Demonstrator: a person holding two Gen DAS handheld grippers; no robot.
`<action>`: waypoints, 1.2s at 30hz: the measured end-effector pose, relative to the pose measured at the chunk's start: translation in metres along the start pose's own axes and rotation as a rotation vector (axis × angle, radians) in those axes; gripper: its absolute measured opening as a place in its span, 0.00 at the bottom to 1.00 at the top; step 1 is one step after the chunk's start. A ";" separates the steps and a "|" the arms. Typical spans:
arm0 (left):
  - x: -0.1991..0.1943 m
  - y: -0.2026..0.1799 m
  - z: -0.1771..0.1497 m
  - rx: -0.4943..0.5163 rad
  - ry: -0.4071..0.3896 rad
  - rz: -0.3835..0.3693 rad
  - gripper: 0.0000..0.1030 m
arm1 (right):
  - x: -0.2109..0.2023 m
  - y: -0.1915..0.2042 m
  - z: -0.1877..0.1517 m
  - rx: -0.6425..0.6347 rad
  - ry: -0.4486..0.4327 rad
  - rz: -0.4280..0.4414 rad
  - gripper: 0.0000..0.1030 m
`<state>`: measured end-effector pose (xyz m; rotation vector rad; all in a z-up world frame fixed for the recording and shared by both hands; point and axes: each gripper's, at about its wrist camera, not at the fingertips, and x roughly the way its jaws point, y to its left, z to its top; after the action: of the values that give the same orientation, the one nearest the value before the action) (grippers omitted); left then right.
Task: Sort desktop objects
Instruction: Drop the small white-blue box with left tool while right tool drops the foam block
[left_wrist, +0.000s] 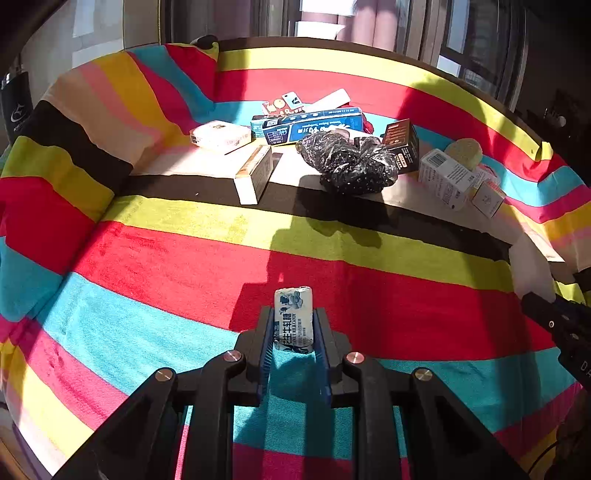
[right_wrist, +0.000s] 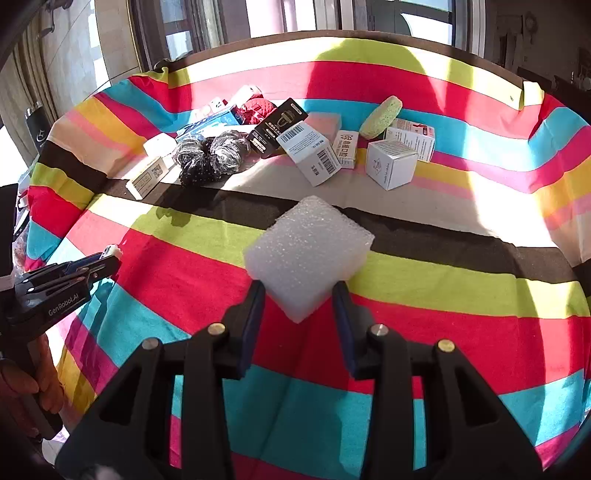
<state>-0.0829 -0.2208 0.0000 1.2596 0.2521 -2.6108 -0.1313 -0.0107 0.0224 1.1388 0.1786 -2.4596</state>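
Left gripper (left_wrist: 293, 325) jaws clamp a milk candy (left_wrist: 293, 319); right gripper (right_wrist: 299, 295) jaws clamp a foam block (right_wrist: 308, 254). Boxes (right_wrist: 314, 153) and a black bag (left_wrist: 349, 162) clutter the far bench.

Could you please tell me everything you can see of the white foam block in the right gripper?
The white foam block is a chunky cube-like piece of coarse, bubbly packing foam, plain and unmarked. It sits tilted, one corner pointing down between the blue-padded fingers of the right gripper, which pinch its lower sides. It is held above the striped cloth, sunlit on top.

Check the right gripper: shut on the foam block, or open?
Shut on it: the right gripper has both pads pressed against the white foam block, held clear of the striped cloth.
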 end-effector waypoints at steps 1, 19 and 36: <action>-0.005 -0.001 -0.004 0.006 -0.007 0.001 0.20 | -0.003 0.006 -0.003 0.003 0.000 0.012 0.39; -0.123 0.111 -0.072 -0.122 -0.162 0.118 0.20 | -0.070 0.177 -0.047 -0.358 -0.061 0.256 0.39; -0.164 0.311 -0.225 -0.634 -0.013 0.462 0.21 | -0.047 0.415 -0.139 -0.942 0.145 0.689 0.40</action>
<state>0.2708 -0.4401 -0.0263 0.9320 0.6384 -1.9207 0.1691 -0.3301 -0.0086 0.7498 0.7477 -1.3940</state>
